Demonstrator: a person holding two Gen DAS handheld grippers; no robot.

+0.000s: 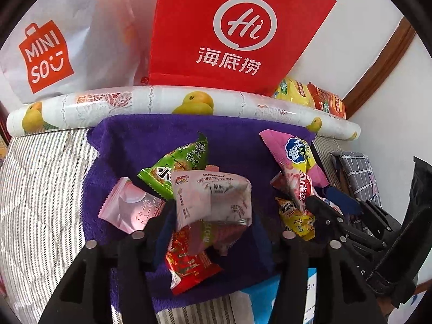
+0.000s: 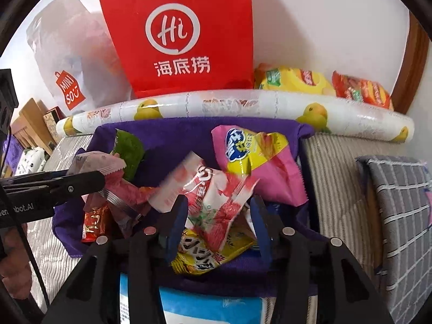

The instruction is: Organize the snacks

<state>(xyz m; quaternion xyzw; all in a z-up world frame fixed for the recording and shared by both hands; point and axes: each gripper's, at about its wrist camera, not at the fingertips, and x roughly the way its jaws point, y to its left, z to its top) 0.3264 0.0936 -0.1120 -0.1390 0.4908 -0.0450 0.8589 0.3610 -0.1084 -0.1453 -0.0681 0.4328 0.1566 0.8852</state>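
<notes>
Looking along the left claw (image 1: pixel 213 213): its jaws stand parted, a pale pink-white snack packet (image 1: pixel 212 202) between them, tilted, long axis running roughly up the frame; whether the pads press it cannot be told. Green packet (image 1: pixel 178 167) behind it points toward the rolled fruit-print sheet (image 1: pixel 172 105). All lie on a purple towel (image 1: pixel 151 140).

Looking along the right claw (image 2: pixel 218 216): jaws parted around a red-and-white strawberry packet (image 2: pixel 213 199), long axis slanting from upper left to lower right, over a yellow packet (image 2: pixel 208 253). Grip cannot be told. Red paper bag (image 2: pixel 178 32) stands upright behind.
</notes>
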